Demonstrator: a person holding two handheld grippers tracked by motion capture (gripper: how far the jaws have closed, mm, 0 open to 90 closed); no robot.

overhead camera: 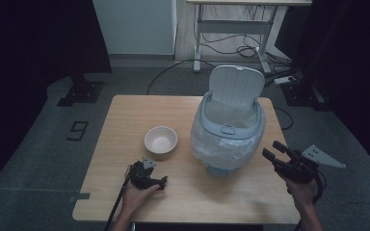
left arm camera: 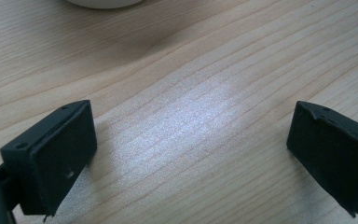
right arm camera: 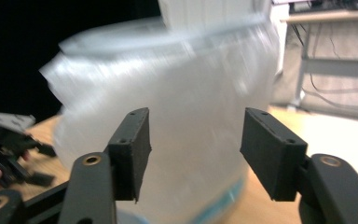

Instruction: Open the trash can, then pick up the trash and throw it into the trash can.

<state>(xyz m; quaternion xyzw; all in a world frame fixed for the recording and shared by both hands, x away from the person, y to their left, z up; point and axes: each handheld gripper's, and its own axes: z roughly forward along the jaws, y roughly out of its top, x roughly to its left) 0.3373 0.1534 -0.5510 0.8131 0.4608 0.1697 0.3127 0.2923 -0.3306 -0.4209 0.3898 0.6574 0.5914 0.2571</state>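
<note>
A pale blue bin lined with a clear plastic bag stands on the wooden table, its lid swung up. A white bowl sits to its left, empty as far as I can see. My left gripper lies low on the table in front of the bowl. Its jaws are wide open over bare wood, and the bowl's rim shows at the top edge. My right gripper hovers at the bin's right side, pointing at it. Its jaws are open, with nothing between them, facing the bagged wall of the bin.
The table's right edge lies just under my right hand. In the right gripper view the left gripper shows at the far left. Behind the table are a desk frame and cables on the grey floor. Dark curtains stand at both sides.
</note>
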